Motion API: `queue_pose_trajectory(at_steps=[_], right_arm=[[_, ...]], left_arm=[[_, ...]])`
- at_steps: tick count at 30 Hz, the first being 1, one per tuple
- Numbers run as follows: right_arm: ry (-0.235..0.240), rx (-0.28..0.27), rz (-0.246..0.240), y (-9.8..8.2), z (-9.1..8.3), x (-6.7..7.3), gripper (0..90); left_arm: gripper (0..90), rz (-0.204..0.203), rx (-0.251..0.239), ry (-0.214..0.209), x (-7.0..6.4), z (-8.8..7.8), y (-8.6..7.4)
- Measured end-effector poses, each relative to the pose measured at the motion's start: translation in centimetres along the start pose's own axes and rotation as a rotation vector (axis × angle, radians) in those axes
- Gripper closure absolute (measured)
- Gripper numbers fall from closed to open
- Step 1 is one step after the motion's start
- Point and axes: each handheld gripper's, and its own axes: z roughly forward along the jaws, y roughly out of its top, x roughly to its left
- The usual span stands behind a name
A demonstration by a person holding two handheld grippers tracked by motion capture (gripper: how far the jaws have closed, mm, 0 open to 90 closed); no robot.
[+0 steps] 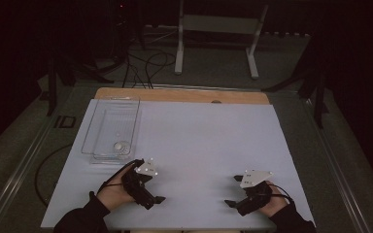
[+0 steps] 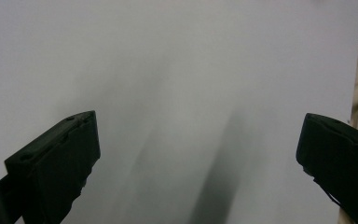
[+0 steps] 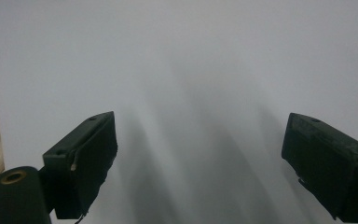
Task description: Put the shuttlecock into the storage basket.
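**Approaching the ball in the clear tray**

Both tongs rest low over the white desk (image 1: 199, 145), jaws spread wide and holding nothing. The left tongs (image 1: 148, 187) sit nearest the work: a clear tray (image 1: 90, 141) lies just ahead of them and slightly to their left, with a small white ball (image 1: 122, 144) in its near end. The right tongs (image 1: 235, 191) are well apart from the tray, far off to its right.

1. Use the left tongs; they are closest.
2. Lift them above the tray wall before moving forward, so the jaws do not knock the rim.
3. Lower them straight down with the ball between the jaws.
4. Close gently; a round ball is likely to roll or squirt out.
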Motion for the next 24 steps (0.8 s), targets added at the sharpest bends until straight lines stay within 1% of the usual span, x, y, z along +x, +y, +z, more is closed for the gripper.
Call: queue_pose_trajectory(at_steps=[3, 5, 7, 9, 13, 15, 17, 21, 24], right_arm=[[0.000, 0.000, 0.001, 0.0, 0.0, 0.0, 10.2], [0.000, 0.001, 0.002, 0.0, 0.0, 0.0, 10.2], [-0.002, 0.002, 0.001, 0.0, 0.0, 0.0, 10.2], [-0.001, 0.002, -0.001, 0.0, 0.0, 0.0, 10.2], [-0.003, 0.003, -0.004, 0.0, 0.0, 0.0, 10.2], [-0.004, 0.005, 0.001, -0.1, 0.1, 0.0, 10.2], [-0.005, 0.007, -0.001, -0.1, 0.1, 0.0, 10.2], [-0.003, 0.005, -0.002, -0.1, 0.0, 0.1, 10.2], [-0.007, 0.006, -0.002, -0.1, 0.0, 0.1, 10.2]], left_arm=[[0.2, -0.006, 0.011, 0.017, -0.3, -0.1, -0.6], [0.2, -0.007, 0.018, 0.017, -0.5, -0.3, -1.0], [0.3, -0.022, 0.013, 0.024, -0.5, -0.5, -1.5], [0.2, -0.034, 0.021, 0.035, -0.4, -0.7, -2.0], [0.2, -0.059, 0.022, 0.043, -0.3, -1.0, -2.9], [0.2, -0.070, 0.018, 0.055, -0.3, -1.1, -3.3], [0.2, -0.072, 0.015, 0.084, -0.4, -1.2, -3.7], [0.2, -0.097, 0.005, 0.104, -0.3, -1.5, -4.4], [0.3, -0.118, -0.006, 0.111, -0.2, -1.7, -5.0]])
